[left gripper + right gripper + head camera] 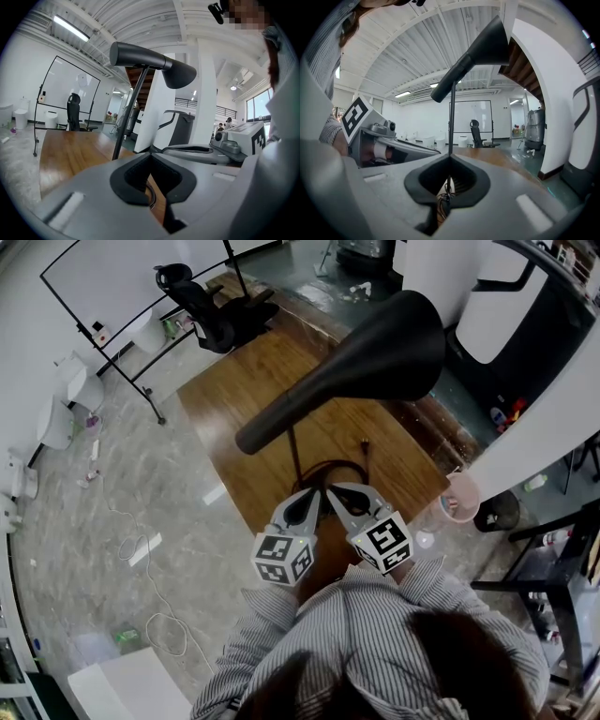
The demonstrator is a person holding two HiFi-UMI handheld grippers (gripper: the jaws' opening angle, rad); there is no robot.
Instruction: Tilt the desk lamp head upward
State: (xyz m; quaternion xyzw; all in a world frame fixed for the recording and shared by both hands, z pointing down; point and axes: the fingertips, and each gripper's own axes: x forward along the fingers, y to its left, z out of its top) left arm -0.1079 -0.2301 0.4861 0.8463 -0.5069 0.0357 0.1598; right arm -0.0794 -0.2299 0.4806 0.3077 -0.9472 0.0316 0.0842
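Observation:
The black desk lamp head [375, 352] fills the middle of the head view, its cone to the upper right and its tube end to the lower left. Its thin pole [294, 454] rises from a base ringed by cable [330, 468] on the wooden table [234, 399]. My left gripper [312, 497] and right gripper [336, 491] rest side by side near the table's front edge, below the lamp, both shut and empty. In the left gripper view the lamp head [154, 63] is above my jaws [150, 153]. In the right gripper view the lamp head [478, 49] and pole [451, 122] stand just beyond the jaws [450, 157].
A black office chair [202, 306] and a whiteboard frame [122, 287] stand beyond the table's far left. A pink bucket [459, 498] sits on the floor at the right. Cables [150, 596] and a white box [131, 685] lie on the floor at the left.

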